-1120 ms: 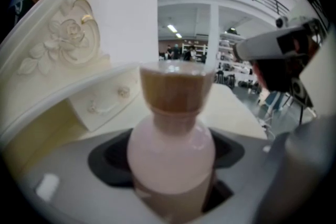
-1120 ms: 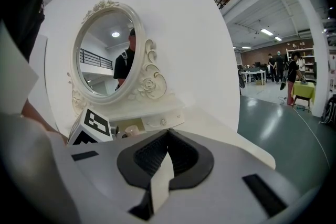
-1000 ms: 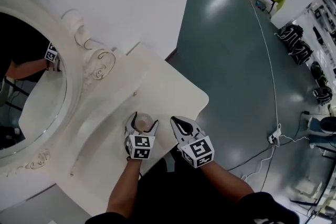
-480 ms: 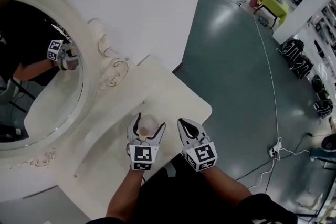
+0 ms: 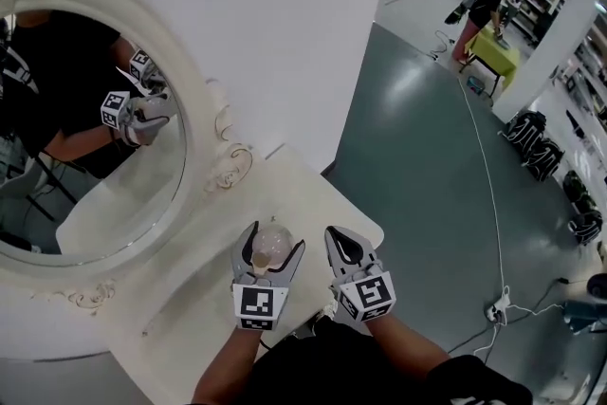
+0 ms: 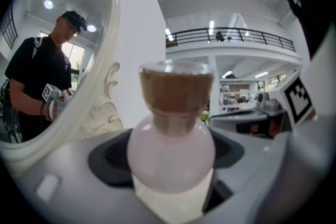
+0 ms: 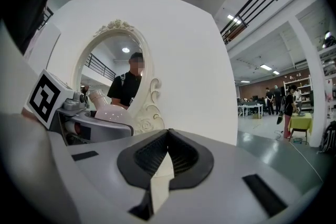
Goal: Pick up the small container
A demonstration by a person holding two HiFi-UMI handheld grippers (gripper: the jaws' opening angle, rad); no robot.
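My left gripper (image 5: 272,241) grips the small container (image 6: 170,149), a round pink bottle, over the cream vanity top (image 5: 322,180), with my right gripper (image 5: 343,240) pinched closed and empty at its 3 o'clock, the ornate oval mirror (image 5: 90,161) at 10 o'clock and grey-green hall floor (image 5: 427,128) toward 2.

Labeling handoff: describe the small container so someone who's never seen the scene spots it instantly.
Find the ornate white oval mirror and the white table below it. Over the table's near edge, the left tongs are shut on the small container: a round, pale pink bottle with a brown top. The right tongs beside it are shut and empty.
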